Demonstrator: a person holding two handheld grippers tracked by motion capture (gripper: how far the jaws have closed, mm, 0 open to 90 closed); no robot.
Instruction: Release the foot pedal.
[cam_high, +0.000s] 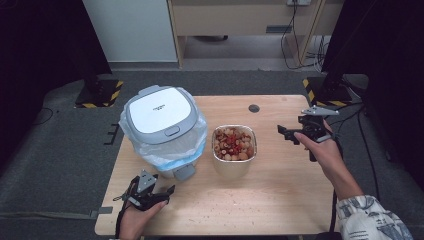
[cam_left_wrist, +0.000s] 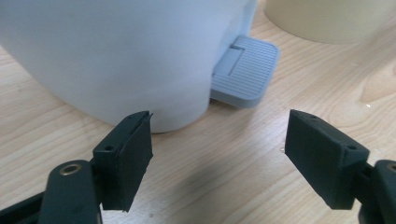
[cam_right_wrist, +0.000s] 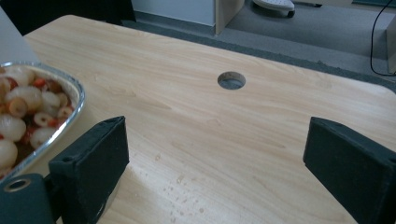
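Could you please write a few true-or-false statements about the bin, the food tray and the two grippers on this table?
1. The bin has its lid closed. True.
2. The foil tray is empty. False: it is filled with food.
3. The left gripper is clamped on the pedal. False: its fingers are open, short of the pedal.
4. The right gripper is open and holds nothing. True.
5. The tray sits left of the bin in the high view. False: it sits to its right.
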